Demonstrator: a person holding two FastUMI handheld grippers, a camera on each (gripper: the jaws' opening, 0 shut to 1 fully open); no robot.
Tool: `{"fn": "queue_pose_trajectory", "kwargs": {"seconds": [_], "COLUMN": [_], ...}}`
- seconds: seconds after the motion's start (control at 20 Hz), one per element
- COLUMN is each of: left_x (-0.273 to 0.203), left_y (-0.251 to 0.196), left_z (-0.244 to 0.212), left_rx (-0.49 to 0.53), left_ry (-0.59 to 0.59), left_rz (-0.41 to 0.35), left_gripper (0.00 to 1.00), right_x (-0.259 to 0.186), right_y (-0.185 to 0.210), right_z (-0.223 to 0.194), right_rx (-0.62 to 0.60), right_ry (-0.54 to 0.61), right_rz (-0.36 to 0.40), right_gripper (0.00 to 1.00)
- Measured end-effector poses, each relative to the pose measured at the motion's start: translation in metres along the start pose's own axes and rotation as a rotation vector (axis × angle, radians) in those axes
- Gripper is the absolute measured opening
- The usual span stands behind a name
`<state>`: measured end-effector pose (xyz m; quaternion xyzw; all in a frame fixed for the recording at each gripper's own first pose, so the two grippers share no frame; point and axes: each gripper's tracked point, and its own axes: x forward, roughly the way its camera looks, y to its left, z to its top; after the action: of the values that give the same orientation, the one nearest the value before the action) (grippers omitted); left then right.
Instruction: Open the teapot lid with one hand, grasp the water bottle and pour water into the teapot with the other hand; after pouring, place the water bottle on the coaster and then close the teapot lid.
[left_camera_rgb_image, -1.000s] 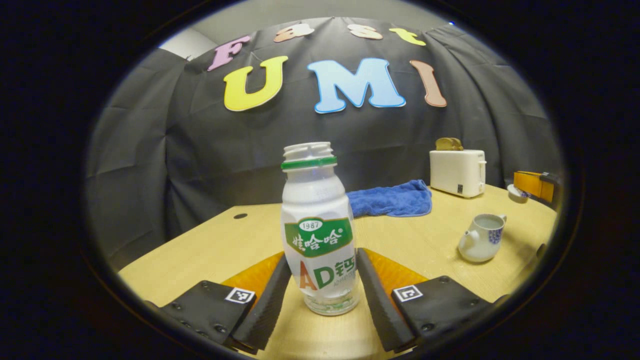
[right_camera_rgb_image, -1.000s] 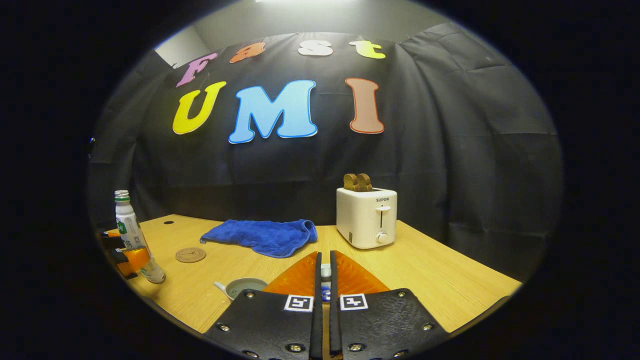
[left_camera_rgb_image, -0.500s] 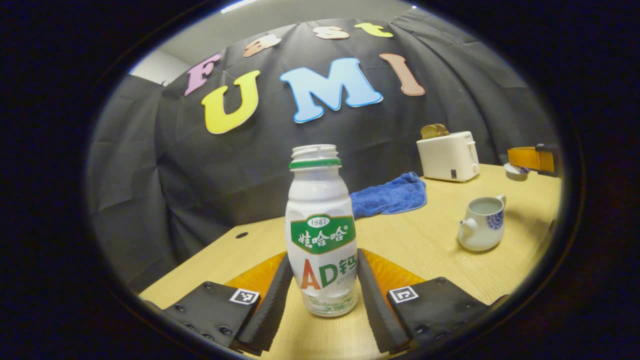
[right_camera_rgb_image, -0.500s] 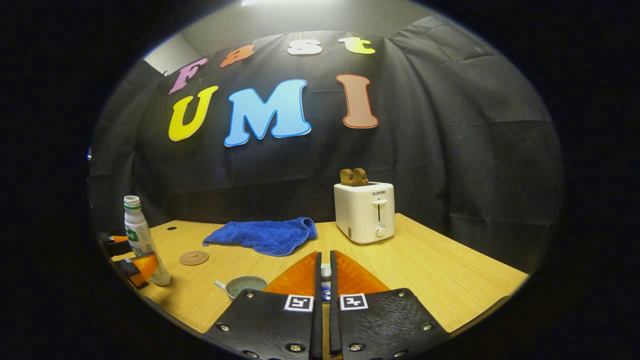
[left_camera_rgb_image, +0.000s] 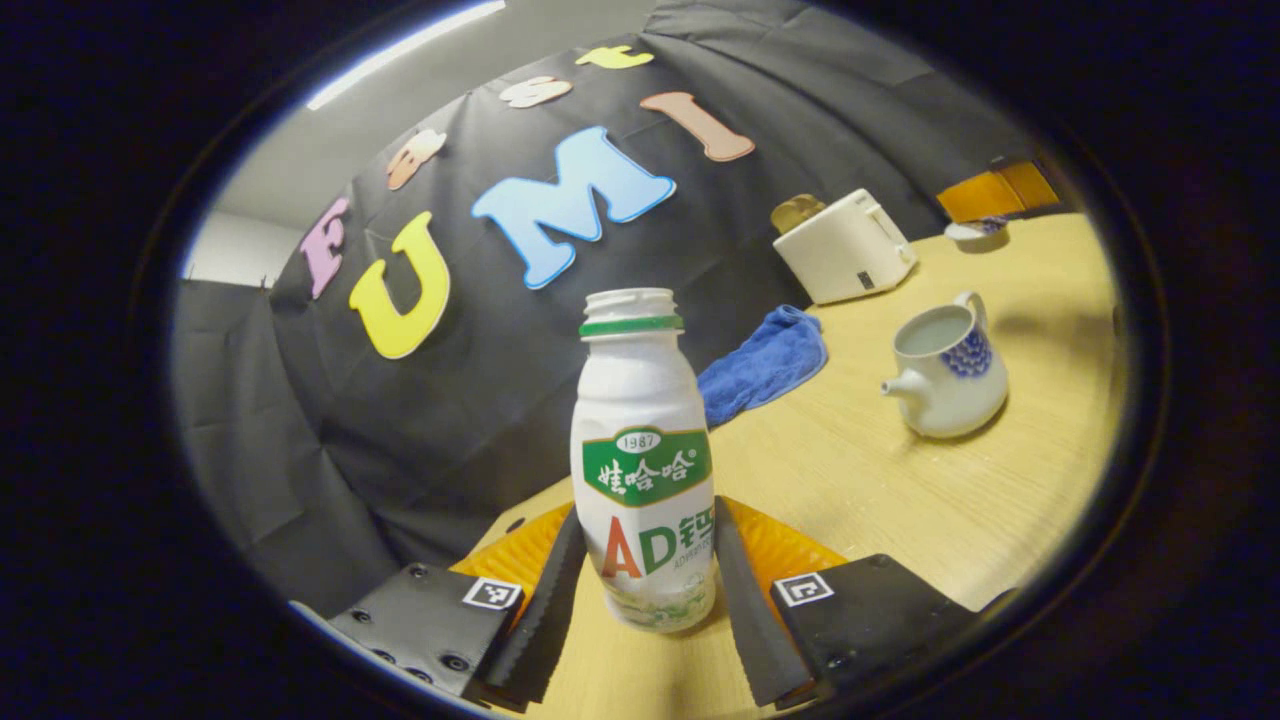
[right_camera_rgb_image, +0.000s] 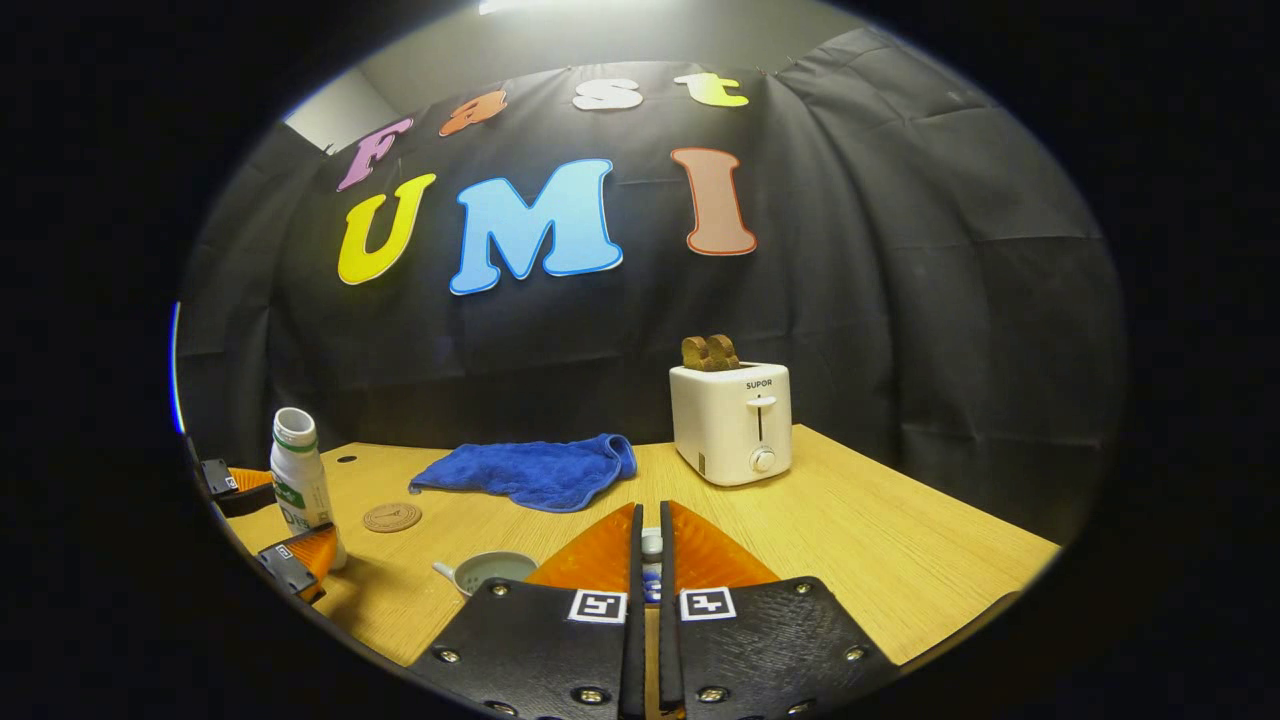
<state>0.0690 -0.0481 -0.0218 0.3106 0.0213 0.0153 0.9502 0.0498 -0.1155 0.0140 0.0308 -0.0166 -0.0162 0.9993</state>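
Bottle (left_camera_rgb_image: 645, 470) clamped between the two fingers of the left gripper (left_camera_rgb_image: 648, 590), both pressing on its lower label area; cap off, green ring at the neck. In the left gripper view the wooden table (left_camera_rgb_image: 900, 500) and booth wall slant steeply, so this gripper is rolled to one side with the bottle tilted, its bottom clear of the table surface. Seen from the right gripper view, the bottle (right_camera_rgb_image: 300, 480) leans with its open mouth toward the middle of the table, held at far left by the left gripper (right_camera_rgb_image: 270, 525).

Right gripper (right_camera_rgb_image: 649, 560) level, fingers drawn nearly together on a small white-and-blue piece, the teapot lid (right_camera_rgb_image: 651, 570), pinched between them above the table. The left gripper view shows the lid (left_camera_rgb_image: 975, 231) far off at upper right, under that gripper's orange body.

Teapot (left_camera_rgb_image: 945, 370) stands open on the table, spout pointing toward the bottle, blue pattern on its side, well apart from the bottle. In the right gripper view just its open rim and spout (right_camera_rgb_image: 490, 572) show beside the left finger.

Right gripper view adds the round coaster (right_camera_rgb_image: 392, 517), bare, on the table just beside the bottle. Blue towel (right_camera_rgb_image: 530, 470) lies behind; white toaster (right_camera_rgb_image: 732, 420) with bread in its slots stands near the towel's right end.
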Motion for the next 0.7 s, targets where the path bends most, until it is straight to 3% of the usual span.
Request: {"fn": "queue_pose_trajectory", "kwargs": {"seconds": [0.25, 0.35, 0.4, 0.5, 0.6, 0.65, 0.7], "left_x": [0.002, 0.005, -0.002, -0.001, -0.002, -0.001, -0.001], "left_y": [-0.004, -0.008, -0.006, -0.008, -0.012, -0.015, -0.019], "left_z": [0.026, 0.033, 0.033, 0.035, 0.039, 0.042, 0.045], "left_rx": [0.203, 0.301, 0.345, 0.416, 0.48, 0.512, 0.548], "left_ry": [-0.058, -0.074, -0.079, -0.089, -0.101, -0.108, -0.116], "left_rz": [0.017, 0.021, 0.021, 0.014, 0.008, 0.006, 0.007], "left_gripper": [0.82, 0.71, 0.82, 0.82, 0.71, 0.82, 0.82], "right_x": [-0.001, -0.001, -0.001, -0.001, -0.001, -0.001, -0.001], "right_y": [-0.007, -0.012, -0.014, -0.016, -0.018, -0.019, -0.019], "right_z": [0.002, 0.003, 0.004, 0.004, 0.004, 0.003, 0.003], "right_rx": [0.006, 0.019, 0.025, 0.035, 0.043, 0.046, 0.048], "right_ry": [-0.006, -0.009, -0.01, -0.01, -0.01, -0.01, -0.009], "right_rz": [-0.023, -0.036, -0.041, -0.048, -0.05, -0.052, -0.053], "right_gripper": [0.05, 0.05, 0.05, 0.05, 0.05, 0.05, 0.05]}}
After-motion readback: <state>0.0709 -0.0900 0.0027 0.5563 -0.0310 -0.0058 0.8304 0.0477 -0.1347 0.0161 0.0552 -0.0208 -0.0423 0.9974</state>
